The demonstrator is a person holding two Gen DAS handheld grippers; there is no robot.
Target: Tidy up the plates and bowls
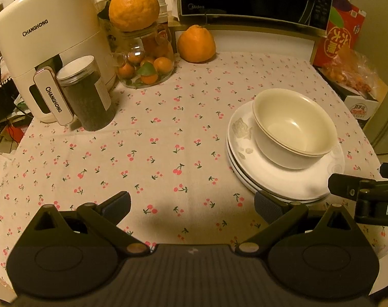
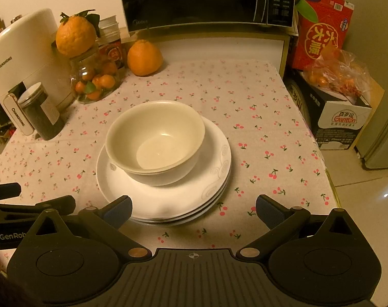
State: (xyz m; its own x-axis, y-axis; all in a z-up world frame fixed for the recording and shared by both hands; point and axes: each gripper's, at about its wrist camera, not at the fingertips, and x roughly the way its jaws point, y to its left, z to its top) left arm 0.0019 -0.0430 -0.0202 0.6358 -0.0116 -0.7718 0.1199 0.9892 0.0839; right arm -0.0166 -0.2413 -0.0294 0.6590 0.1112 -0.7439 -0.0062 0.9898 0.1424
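Observation:
A stack of white plates (image 2: 183,199) sits on the cherry-print tablecloth, with nested cream bowls (image 2: 155,140) on top. The same plates (image 1: 270,179) and bowls (image 1: 293,125) show at the right of the left wrist view. My right gripper (image 2: 194,208) is open and empty, just in front of the plates' near rim. My left gripper (image 1: 192,206) is open and empty over bare cloth, left of the stack; its right fingertip (image 1: 265,204) is beside the plates' edge.
A white Changhong appliance (image 1: 48,48), a dark canister (image 1: 86,94), a glass jar of small oranges (image 1: 145,61) and a large orange (image 1: 196,43) stand at the back left. A microwave (image 2: 206,0) sits behind. Boxes (image 2: 339,117) stand off the table's right edge (image 2: 329,179).

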